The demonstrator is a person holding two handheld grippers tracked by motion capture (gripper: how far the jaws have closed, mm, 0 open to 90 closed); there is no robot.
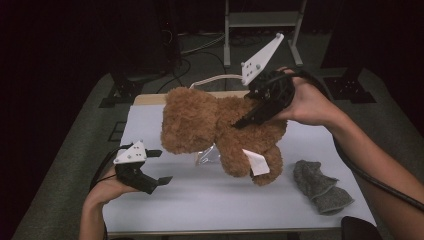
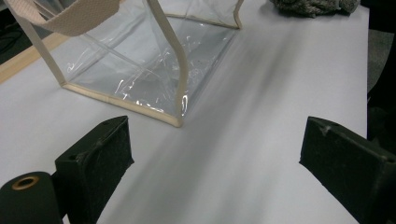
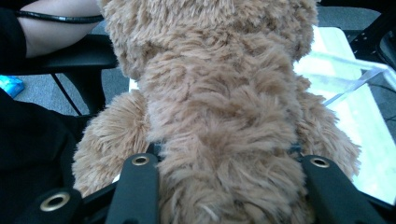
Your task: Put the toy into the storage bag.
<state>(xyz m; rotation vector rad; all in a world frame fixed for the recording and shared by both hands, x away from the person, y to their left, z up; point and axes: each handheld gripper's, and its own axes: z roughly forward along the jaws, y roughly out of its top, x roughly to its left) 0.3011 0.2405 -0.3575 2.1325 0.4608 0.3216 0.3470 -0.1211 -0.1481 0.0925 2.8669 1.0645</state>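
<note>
We hold the brown teddy bear [image 1: 220,130] clear of the white table [image 1: 210,205] with the right gripper [image 1: 239,124], its jaws about half closed and pressed into the plush of the bear's body from both sides. The right gripper view looks along the bear's back, with the fur bulging between the two black jaws. The bear hangs over the middle of the table, directly above the clear plastic bag [image 2: 140,65] with its beige trim and strap. The left gripper [image 1: 159,167] sits low at the table's near left corner with its jaws wide apart and nothing between them, aimed at the bag's near corner.

We judge the grip to be the main risk: the jaws squeeze soft stuffing, not anything firm, so the bear could slide or swing out if we tilt the hand sharply, and then it would drop onto the bag and flatten it. The bag itself looks limp, and its mouth may not stay open wide enough for so bulky a toy; if we lower the bear without the left gripper steadying the rim, we may push the bag along the smooth table instead of filling it. The white tag [image 1: 256,162] on the bear's leg could also catch on the trim. The grey knitted cloth [image 1: 320,187] lies well apart to the right and should not interfere.
</note>
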